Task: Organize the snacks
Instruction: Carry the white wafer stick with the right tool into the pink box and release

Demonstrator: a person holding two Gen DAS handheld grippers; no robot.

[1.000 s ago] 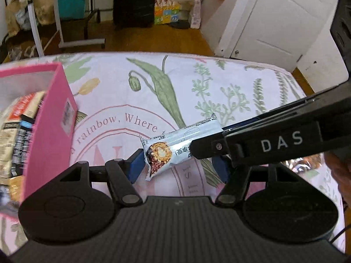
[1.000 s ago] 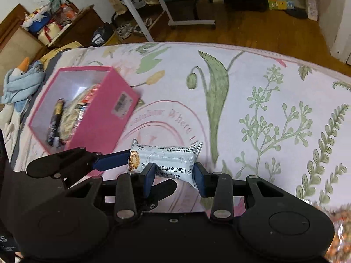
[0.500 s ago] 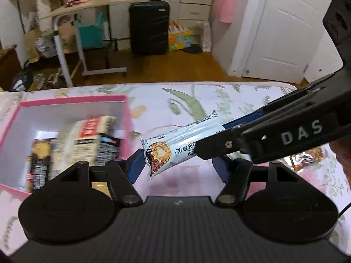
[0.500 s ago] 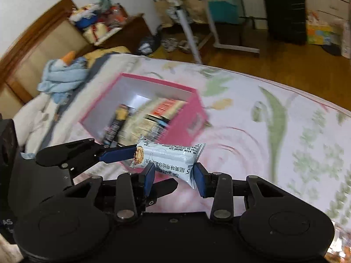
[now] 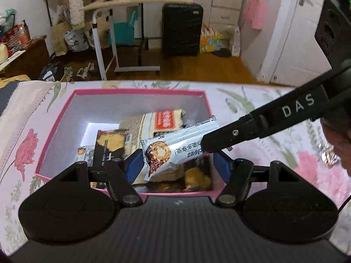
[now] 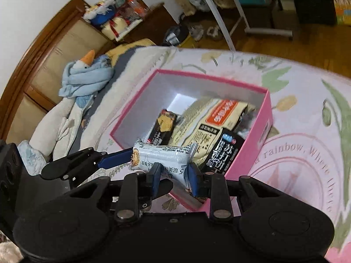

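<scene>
A white snack bar wrapper (image 5: 175, 146) with a chocolate cookie picture hangs in the air over the near edge of the open pink box (image 5: 65, 109). My right gripper (image 6: 173, 175) is shut on its right end; the wrapper (image 6: 164, 155) lies across its blue fingers. My left gripper (image 5: 178, 166) is open, its blue fingers on either side of the wrapper's cookie end without pinching it. The pink box (image 6: 266, 118) holds several packets: a beige bag with an orange label (image 5: 162, 120), a black bar (image 5: 109, 144) and a black pack (image 6: 223, 151).
The box sits on a floral bedspread (image 5: 252, 100). A foil snack packet (image 5: 329, 155) lies at the right edge. A blue plush toy (image 6: 85, 76) and a wooden headboard (image 6: 43, 43) lie to the left. The floor, a rolling table (image 5: 131, 2) and a black suitcase (image 5: 182, 28) lie beyond.
Both grippers have carried the snack bar leftward from above the bedspread to above the pink box. The right gripper stays shut on it; the left stays open.
</scene>
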